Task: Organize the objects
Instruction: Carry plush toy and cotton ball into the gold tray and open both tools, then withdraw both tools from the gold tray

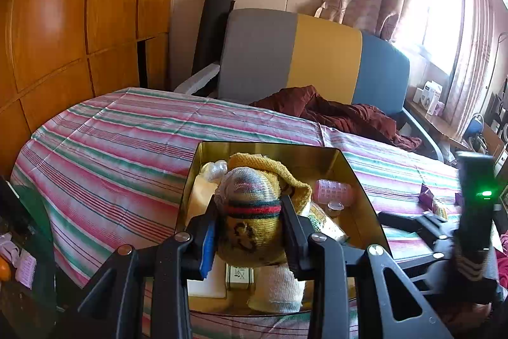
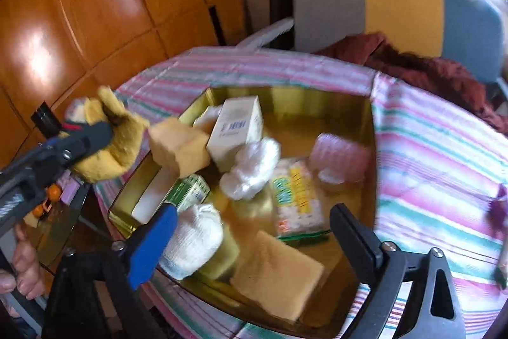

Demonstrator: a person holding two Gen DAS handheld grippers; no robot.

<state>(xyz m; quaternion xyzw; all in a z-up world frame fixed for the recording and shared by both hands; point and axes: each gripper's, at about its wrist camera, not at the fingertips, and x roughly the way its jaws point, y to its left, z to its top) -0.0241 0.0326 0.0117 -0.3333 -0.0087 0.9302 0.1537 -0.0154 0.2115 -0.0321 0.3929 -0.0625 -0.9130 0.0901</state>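
Observation:
My left gripper (image 1: pixel 249 213) is shut on a yellow knitted hat (image 1: pixel 254 212) with a red and green band, held above the gold tin (image 1: pixel 358 180). In the right wrist view the hat (image 2: pixel 108 145) hangs at the tin's left edge. My right gripper (image 2: pixel 254 224) is open and empty over the gold tin (image 2: pixel 370 123). The tin holds a white box (image 2: pixel 236 129), yellow sponges (image 2: pixel 279 275), a white sock roll (image 2: pixel 193 237), a plastic-wrapped wad (image 2: pixel 254 167), a pink roller (image 2: pixel 343 154) and a snack packet (image 2: pixel 298 199).
The tin sits on a table with a striped pink and green cloth (image 1: pixel 127 142). A dark red garment (image 1: pixel 336 113) lies on a chair (image 1: pixel 317 56) behind. Wooden cabinets (image 1: pixel 63 30) stand at the left. Small purple items (image 1: pixel 427 196) lie right of the tin.

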